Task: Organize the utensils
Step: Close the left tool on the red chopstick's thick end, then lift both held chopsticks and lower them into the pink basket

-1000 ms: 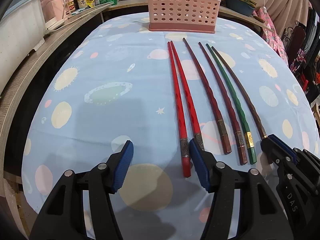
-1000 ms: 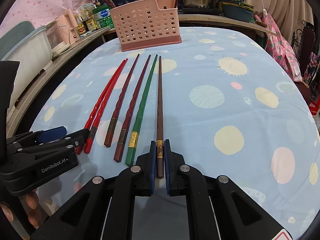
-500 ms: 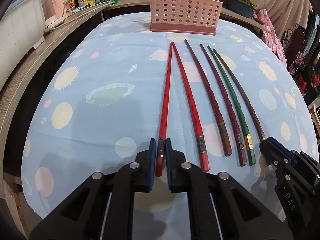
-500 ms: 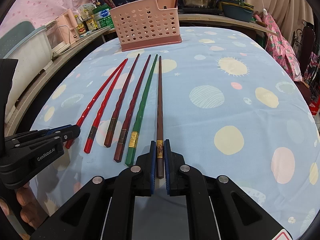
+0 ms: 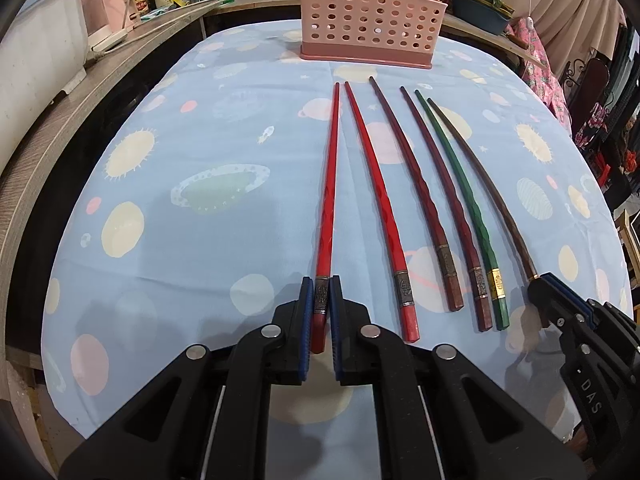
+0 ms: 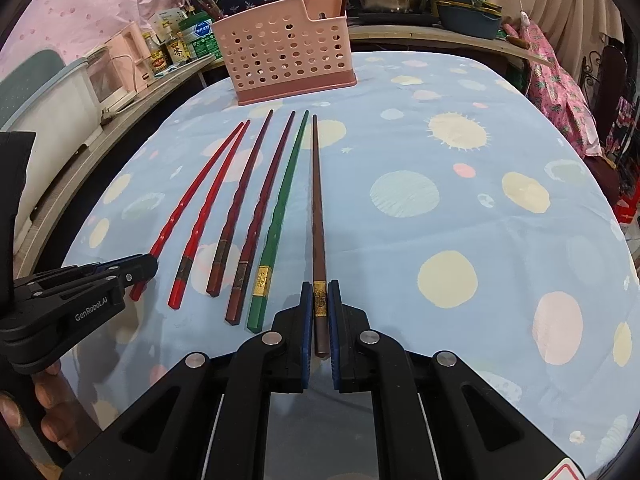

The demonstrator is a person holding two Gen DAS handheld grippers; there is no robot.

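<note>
Several long chopsticks lie side by side on the blue tablecloth [image 5: 192, 248], tips toward a pink perforated utensil basket [image 5: 370, 14] at the far edge. My left gripper [image 5: 320, 292] is shut on the thick end of the leftmost red chopstick [image 5: 330, 184]. My right gripper [image 6: 320, 296] is shut on the thick end of the rightmost brown chopstick [image 6: 317, 208]. Between them lie a second red chopstick [image 5: 376, 196], two dark red ones [image 5: 416, 192] and a green one [image 5: 464, 204]. The basket also shows in the right wrist view [image 6: 286, 50].
A wooden counter [image 5: 68, 104] runs along the left with a white bin [image 5: 36, 60], bottles and a pink appliance. Pots and a blue bowl [image 6: 468, 16] stand on the shelf behind the basket. Floral cloth [image 6: 560, 80] hangs at the right.
My left gripper has moved left and shut on the leftmost red chopstick, swinging its thick end away from its twin. My right gripper has stayed shut on the brown chopstick.
</note>
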